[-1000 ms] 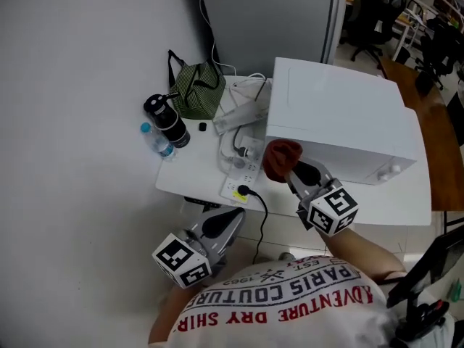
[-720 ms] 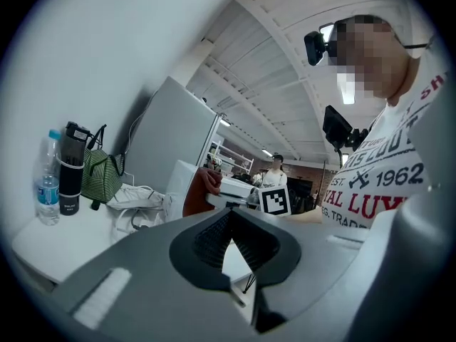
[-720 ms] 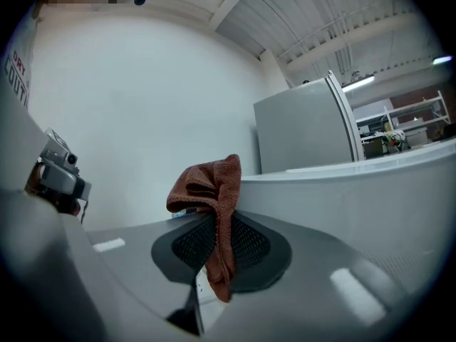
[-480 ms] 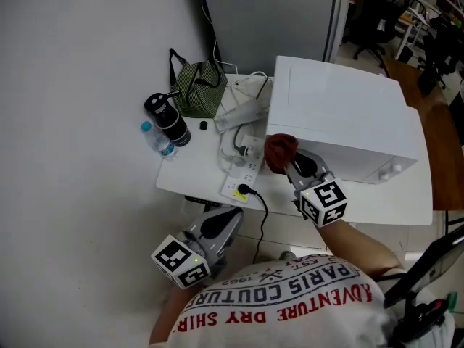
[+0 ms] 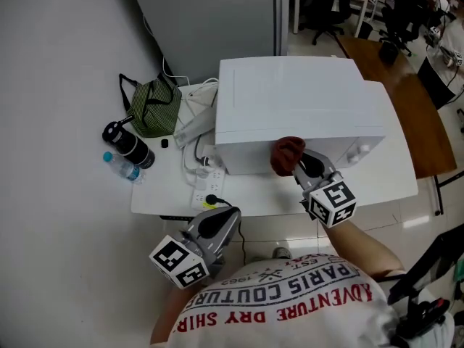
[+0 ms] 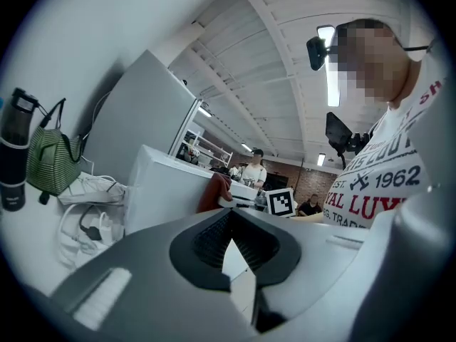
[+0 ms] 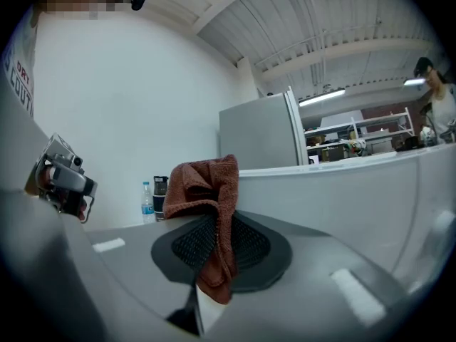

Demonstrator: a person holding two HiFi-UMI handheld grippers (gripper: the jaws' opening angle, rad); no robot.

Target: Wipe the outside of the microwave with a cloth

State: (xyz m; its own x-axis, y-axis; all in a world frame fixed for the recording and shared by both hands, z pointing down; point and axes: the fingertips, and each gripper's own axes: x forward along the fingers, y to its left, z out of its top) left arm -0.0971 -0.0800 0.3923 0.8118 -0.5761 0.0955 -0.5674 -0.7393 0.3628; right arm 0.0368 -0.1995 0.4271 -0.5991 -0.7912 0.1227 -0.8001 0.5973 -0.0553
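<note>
The person's shirt (image 5: 290, 303) reads "PARIS COUTURE", "ADVENTURE" and "1962".

White microwave (image 5: 297, 100) is sitting upright on the table's (image 5: 167, 187) right half, its front facing the front edge. Bunched rust-brown cloth (image 5: 287, 153) is hanging at that front face, pinched between the right gripper's (image 5: 295, 162) jaws.

Holding the jaws of the left gripper (image 6: 229, 226) together on nothing, aiming over them at the white microwave (image 6: 167, 187) on the table (image 6: 28, 241). Showing a red-brown cloth (image 6: 215, 191) at the microwave's near face, just beside a marker cube (image 6: 281, 202) and a printed shirt (image 6: 377, 187). Also taking in, at the left, a green bag (image 6: 48, 164), a black bottle (image 6: 14, 155) and tangled white cables (image 6: 82, 219).
</note>
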